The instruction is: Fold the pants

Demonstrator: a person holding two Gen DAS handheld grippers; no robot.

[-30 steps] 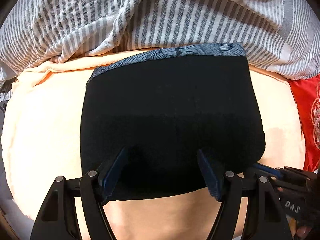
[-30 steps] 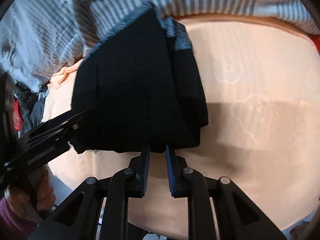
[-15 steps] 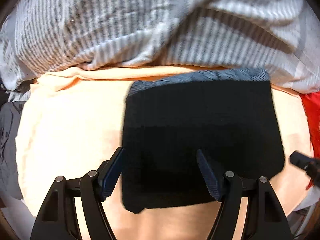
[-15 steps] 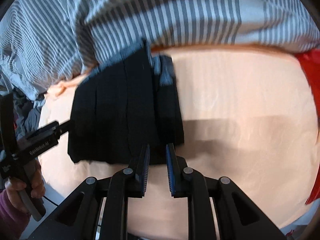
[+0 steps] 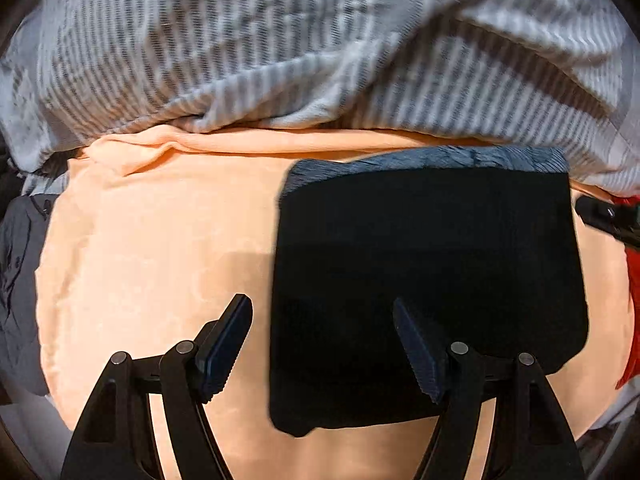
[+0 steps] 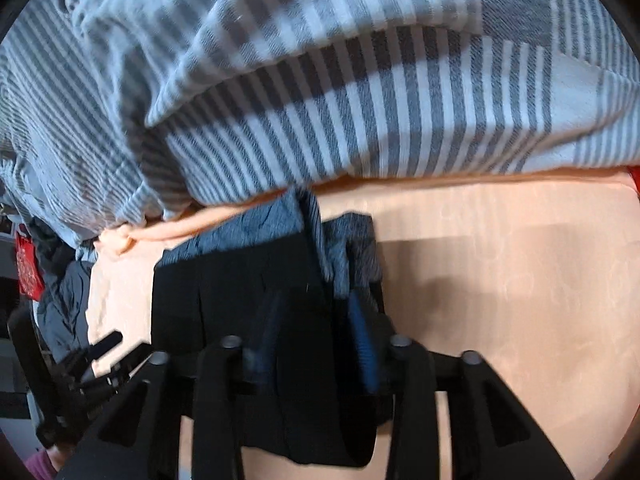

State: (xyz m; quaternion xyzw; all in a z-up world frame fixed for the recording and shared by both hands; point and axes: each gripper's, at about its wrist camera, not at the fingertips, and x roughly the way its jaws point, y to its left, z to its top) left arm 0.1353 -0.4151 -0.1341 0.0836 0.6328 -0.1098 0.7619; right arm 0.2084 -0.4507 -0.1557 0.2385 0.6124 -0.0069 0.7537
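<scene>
The black pants (image 5: 432, 272) lie folded into a flat rectangle on a peach sheet (image 5: 152, 248), with the grey-blue waistband (image 5: 432, 160) at the far edge. My left gripper (image 5: 320, 344) hangs open above the near left edge of the pants, one finger over the sheet and the other over the cloth. In the right wrist view my right gripper (image 6: 316, 336) is over the right part of the pants (image 6: 224, 300). Its jaws are opening, with black cloth below the gap and nothing pinched. The left gripper (image 6: 100, 352) shows at that view's left edge.
A grey and white striped duvet (image 5: 280, 48) is bunched along the far side, close to the waistband. A red cloth (image 5: 632, 280) lies at the right and a dark grey garment (image 5: 20, 264) at the left. Bare peach sheet (image 6: 500, 280) stretches right of the pants.
My left gripper slid left, so the pants now sit to the right in its view. My right gripper moved forward over the pants and its jaws spread apart.
</scene>
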